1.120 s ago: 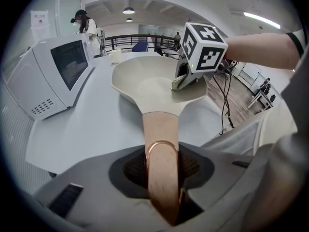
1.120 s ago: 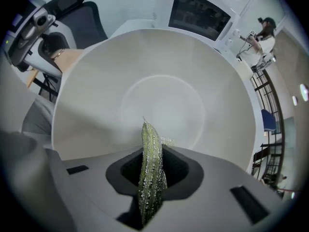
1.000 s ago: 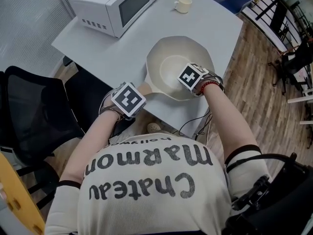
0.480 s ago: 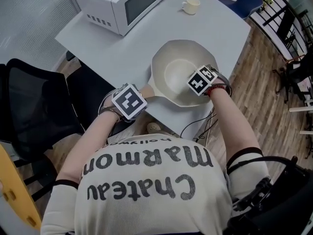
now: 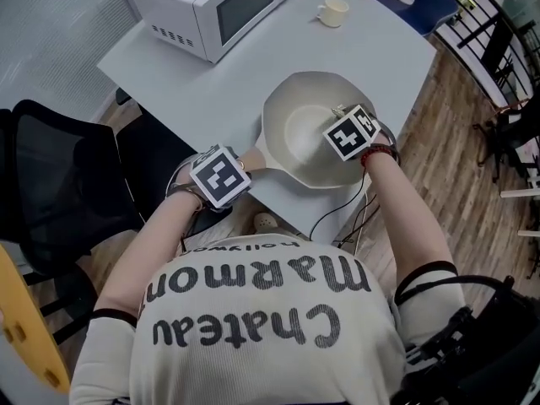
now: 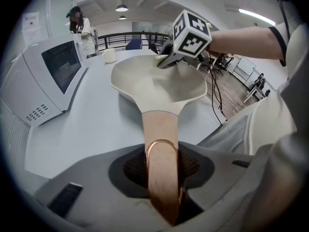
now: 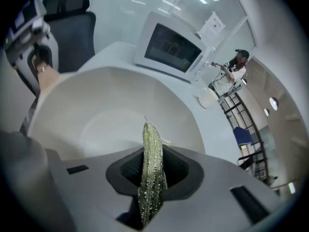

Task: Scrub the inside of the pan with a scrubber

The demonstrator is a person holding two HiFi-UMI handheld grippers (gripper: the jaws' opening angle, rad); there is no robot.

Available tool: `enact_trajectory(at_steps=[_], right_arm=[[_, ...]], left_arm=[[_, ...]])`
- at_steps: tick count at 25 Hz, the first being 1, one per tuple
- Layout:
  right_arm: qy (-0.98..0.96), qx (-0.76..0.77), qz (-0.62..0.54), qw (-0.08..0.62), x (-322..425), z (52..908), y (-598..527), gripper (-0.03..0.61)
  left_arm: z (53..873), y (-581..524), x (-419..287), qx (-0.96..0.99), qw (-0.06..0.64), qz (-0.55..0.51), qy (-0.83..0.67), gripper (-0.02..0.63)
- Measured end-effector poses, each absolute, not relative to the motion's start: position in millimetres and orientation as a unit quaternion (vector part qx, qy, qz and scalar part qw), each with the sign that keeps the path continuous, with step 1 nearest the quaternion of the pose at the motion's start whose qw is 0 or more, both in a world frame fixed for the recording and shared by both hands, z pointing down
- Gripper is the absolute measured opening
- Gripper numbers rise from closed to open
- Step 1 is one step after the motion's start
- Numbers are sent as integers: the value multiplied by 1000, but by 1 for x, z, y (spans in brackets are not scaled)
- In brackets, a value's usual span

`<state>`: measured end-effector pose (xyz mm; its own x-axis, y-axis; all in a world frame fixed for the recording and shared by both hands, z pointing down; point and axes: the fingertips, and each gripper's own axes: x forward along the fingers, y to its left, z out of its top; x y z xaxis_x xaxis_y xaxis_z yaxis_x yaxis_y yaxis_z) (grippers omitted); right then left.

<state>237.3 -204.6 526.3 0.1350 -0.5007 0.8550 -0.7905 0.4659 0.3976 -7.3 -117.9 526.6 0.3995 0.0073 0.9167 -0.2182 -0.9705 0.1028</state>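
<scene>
A cream pan [image 5: 304, 116] sits near the front edge of the grey table, its wooden handle [image 5: 251, 156] pointing toward me. My left gripper [image 6: 162, 178] is shut on that handle [image 6: 161, 144]. My right gripper [image 7: 150, 178] is shut on a thin glittery green scrubber [image 7: 151, 158], which sticks up between the jaws. In the head view the right gripper [image 5: 342, 121] hovers over the pan's right inner side. The right gripper view looks down into the pan's bowl [image 7: 116, 124]; whether the scrubber touches the pan is unclear.
A white microwave [image 5: 207, 7] stands at the back left of the table [image 5: 211, 83], a pale cup [image 5: 334, 11] at the back. A black office chair [image 5: 59, 184] is left of me. Cables [image 5: 337, 213] hang off the table's front edge.
My right gripper with the scrubber has shifted rightward and a little up, from over the pan's middle toward its right side. The left gripper has kept its hold on the handle.
</scene>
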Motion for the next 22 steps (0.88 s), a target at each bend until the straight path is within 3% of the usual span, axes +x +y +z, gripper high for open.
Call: enact_trajectory(at_steps=[4,7,11,15,22], right_arm=[[-740,468,257,410,163,496,-205,55],[-787,395,384,278,100,491,-195,55],[-765,324,530,170,55,496,-179,55],[-736,284,586,184,49,507,-158,55],[-726,270,591,225,55,511,-143,55]], left_arm=[[521,-136,-9,833,67,542,-87,138],[522,-132,-9,831,79,545,-78,138],[520,-138,-8,834,66,542,-87,140],[528,-127,-8,832,116,538,-72,138],[532,-127,-5,833,144,529,-77,137]])
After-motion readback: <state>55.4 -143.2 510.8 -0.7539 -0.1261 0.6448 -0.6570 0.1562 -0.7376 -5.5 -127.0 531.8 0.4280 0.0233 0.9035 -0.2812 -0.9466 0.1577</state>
